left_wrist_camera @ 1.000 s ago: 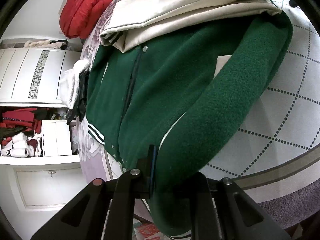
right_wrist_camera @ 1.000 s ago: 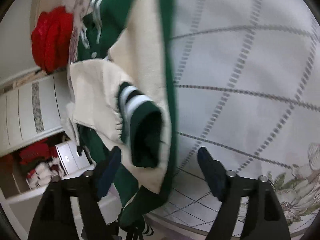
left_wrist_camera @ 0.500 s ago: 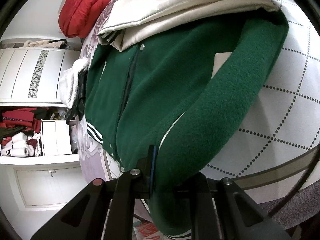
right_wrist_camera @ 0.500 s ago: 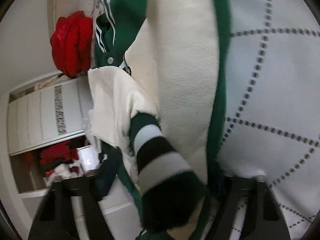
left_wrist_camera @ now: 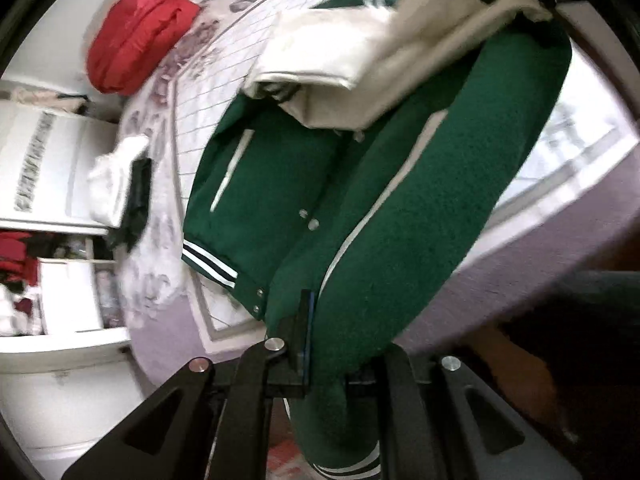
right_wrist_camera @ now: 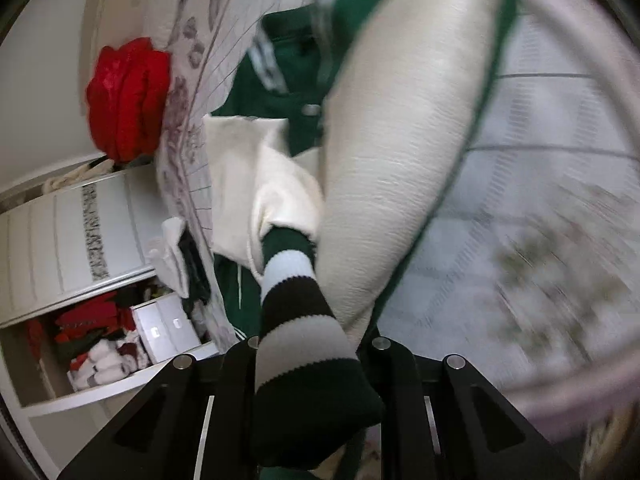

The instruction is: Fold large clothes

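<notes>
No legible text, labels, brands or numbers on anything in view.

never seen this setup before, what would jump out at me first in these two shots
The green varsity jacket fills both views, lifted off the quilted bedspread; the left gripper is shut on its green fabric, and the right gripper is closing on the striped cuff of a cream sleeve. Behind it, a bright red bundle lies at the bed's far edge.
</notes>
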Demonstrator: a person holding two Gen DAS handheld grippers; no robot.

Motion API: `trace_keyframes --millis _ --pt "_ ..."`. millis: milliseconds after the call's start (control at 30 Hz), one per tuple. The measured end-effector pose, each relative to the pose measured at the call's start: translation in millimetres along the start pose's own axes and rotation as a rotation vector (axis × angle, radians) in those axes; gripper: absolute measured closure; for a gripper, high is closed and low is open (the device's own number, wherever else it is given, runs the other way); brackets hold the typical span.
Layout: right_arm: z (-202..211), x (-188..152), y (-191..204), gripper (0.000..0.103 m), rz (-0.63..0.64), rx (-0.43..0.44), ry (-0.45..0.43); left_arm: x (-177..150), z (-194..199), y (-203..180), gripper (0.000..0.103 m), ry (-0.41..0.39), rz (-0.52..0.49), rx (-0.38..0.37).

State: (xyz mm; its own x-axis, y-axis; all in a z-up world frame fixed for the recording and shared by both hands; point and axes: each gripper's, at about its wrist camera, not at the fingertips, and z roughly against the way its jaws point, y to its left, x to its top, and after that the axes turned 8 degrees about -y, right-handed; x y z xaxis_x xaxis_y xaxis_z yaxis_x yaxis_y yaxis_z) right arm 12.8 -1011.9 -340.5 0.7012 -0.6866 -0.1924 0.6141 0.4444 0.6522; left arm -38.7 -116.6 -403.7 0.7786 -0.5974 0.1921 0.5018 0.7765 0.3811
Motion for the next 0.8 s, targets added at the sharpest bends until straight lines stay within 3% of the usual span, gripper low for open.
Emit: trace_keyframes --millis 167,300,467,533,633,700,733,767,800 --pt "29 -8 59 0.084 -0.013 -0.143 -0.004 27 11 57 0.096 -0.027 0.093 -0.106" --pt "2 12 102 0.084 -0.001 -0.207 0.012 53 -43 124 0.096 -0.019 0.224 -0.172" --pt "-96 53 153 0.08 0.018 -0.264 0.024 63 -147 198 0.088 0.055 0.444 -0.276" --pt "-139 69 164 0.077 0.064 -0.293 0.057 60 -194 220 0.088 0.112 0.524 -0.367" --pt "-204 90 170 0.049 0.076 -0.289 0.126 51 -247 247 0.08 0.141 0.635 -0.474" --pt "-222 98 168 0.036 0.056 -0.231 0.136 47 -260 262 0.073 0.128 0.696 -0.527" --pt "-227 99 169 0.025 0.056 -0.188 0.133 44 -263 273 0.062 0.12 0.742 -0.549" --pt "-226 100 172 0.022 0.065 -0.116 0.129 40 -264 287 0.045 0.099 0.797 -0.571" --pt "-226 98 175 0.021 0.081 -0.066 0.131 37 -263 297 0.037 0.081 0.839 -0.581"
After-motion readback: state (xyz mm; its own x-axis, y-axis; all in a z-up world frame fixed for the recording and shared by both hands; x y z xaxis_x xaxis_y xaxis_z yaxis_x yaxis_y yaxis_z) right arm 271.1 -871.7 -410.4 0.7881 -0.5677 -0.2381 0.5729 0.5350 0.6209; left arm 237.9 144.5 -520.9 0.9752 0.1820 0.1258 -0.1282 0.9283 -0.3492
